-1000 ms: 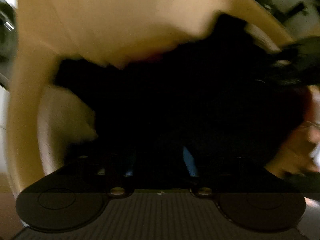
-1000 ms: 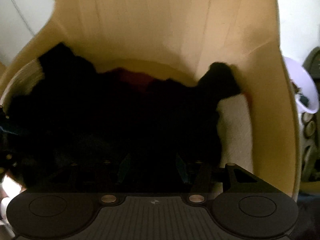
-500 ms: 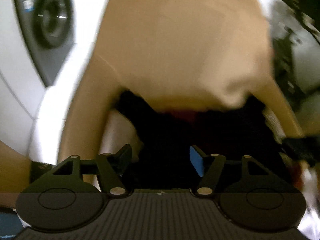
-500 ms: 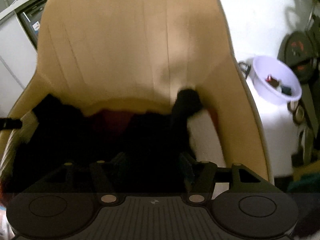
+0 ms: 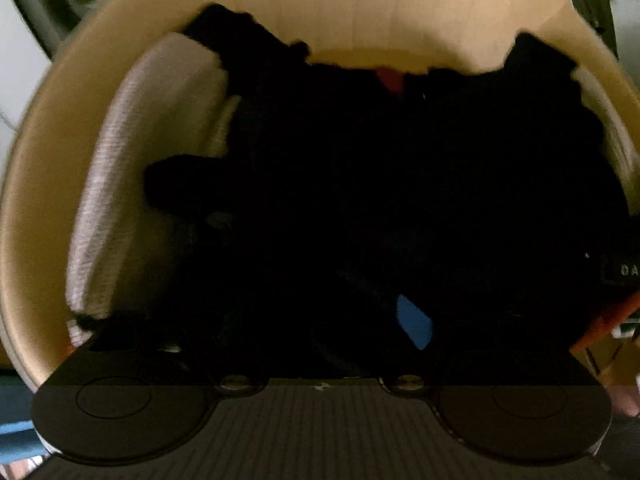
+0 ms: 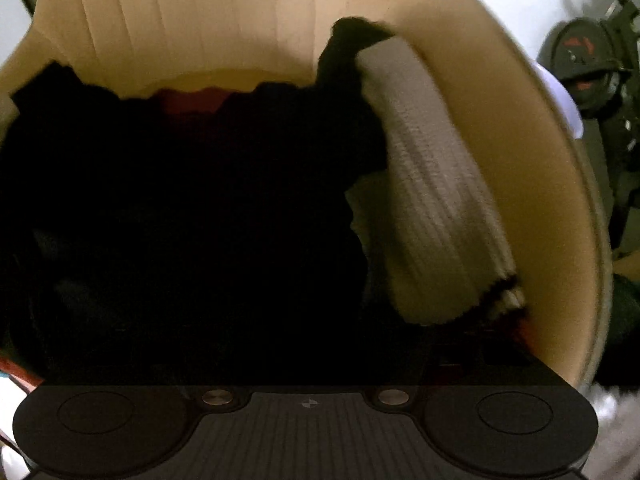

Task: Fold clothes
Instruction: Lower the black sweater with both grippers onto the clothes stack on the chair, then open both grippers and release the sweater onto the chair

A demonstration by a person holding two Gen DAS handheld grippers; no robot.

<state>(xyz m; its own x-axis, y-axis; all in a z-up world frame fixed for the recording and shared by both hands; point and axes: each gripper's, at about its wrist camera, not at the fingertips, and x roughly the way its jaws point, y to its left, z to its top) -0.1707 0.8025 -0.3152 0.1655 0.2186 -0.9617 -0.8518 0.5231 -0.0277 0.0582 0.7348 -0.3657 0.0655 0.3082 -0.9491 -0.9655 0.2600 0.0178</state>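
Both grippers point steeply down into a tan chair (image 5: 360, 4) heaped with clothes.

**Pile.** A black garment (image 5: 400, 184) covers most of the seat, spread from the left arm of the chair to the right. A white ribbed knit (image 5: 132, 168) lies along the left side in the left wrist view; the right wrist view shows a white ribbed knit (image 6: 432, 184) along the right side, partly under the black cloth. Whether these are one piece or two, cannot tell. A strip of red cloth (image 6: 188, 102) shows at the far edge, under the black.

**Left gripper** (image 5: 320, 320). Jaws have just been opening and stand wide. One blue pad (image 5: 414, 322) shows clear; the other finger is lost against the black cloth. Nothing seen pinched.

**Right gripper** (image 6: 304, 344). Jaws have just been opening too. Fingers are invisible against the dark cloth, so the frame alone does not show their stance or whether cloth lies between them.

**Handling, judged.**
- Black garment looks soft, limp and light; it will sag and drape, not hold a shape.
- Layers overlap, so a deep pinch risks lifting the red piece or the knit along with it.
- Best hold: a thin pinch at an outer edge. The peaks at the far left (image 5: 224, 28) and far right (image 5: 536, 56) of the black cloth look like free corners, one for each gripper.
- The knit looks thicker and stretchier, and may snag.
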